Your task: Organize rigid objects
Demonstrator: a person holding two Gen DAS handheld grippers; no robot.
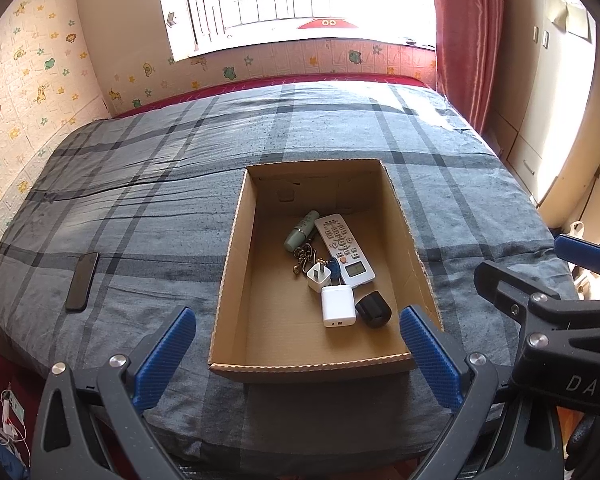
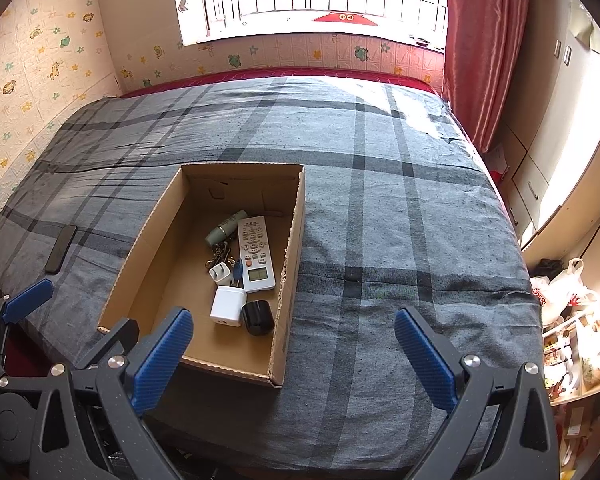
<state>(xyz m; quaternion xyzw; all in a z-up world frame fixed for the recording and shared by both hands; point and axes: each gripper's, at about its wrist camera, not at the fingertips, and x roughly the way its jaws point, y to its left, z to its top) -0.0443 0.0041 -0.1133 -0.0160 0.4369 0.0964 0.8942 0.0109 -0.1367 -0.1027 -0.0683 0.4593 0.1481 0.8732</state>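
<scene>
Gripper [image 1: 296, 354] wide before filled box [image 1: 236, 264]

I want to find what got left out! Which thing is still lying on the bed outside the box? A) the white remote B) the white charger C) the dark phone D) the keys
C: the dark phone lies on the blanket, left of the cardboard box.

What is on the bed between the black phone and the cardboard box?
Nothing. Only bare plaid blanket lies between the black phone and the cardboard box. Both wrist views show that stretch.
</scene>
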